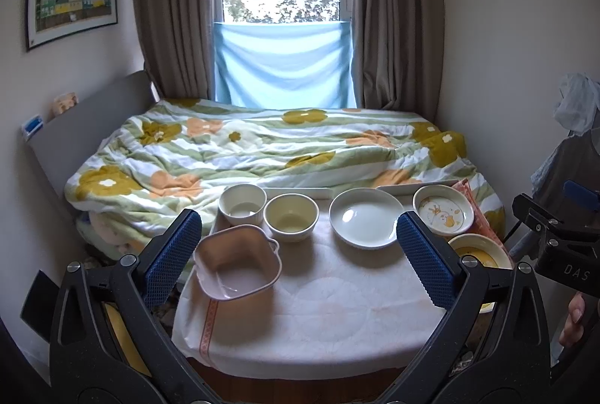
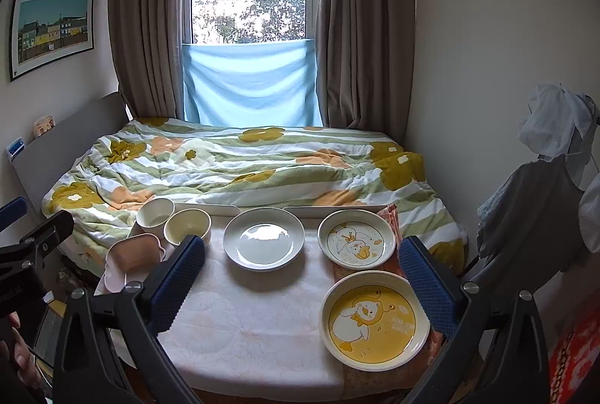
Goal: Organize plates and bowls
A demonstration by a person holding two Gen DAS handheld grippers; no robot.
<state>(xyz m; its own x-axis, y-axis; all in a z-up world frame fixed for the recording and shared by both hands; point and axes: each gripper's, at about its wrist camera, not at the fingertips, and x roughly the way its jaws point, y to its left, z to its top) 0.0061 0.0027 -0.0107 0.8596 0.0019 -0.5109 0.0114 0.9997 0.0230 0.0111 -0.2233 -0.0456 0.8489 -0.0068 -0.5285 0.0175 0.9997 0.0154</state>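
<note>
While both open, yellow plate (image 2: 373, 319) by right gripper (image 2: 303, 287), pink bowl (image 1: 237, 263) by left gripper (image 1: 298, 261).

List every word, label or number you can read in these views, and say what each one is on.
"DAS": white letters on the black body of the right gripper, seen at the right edge of the left wrist view.
Pale lettering on the yellow duck plate, right of the duck: too small and faint to read.
Framed picture on the wall: no legible text.
Nothing else carries readable text.
</note>
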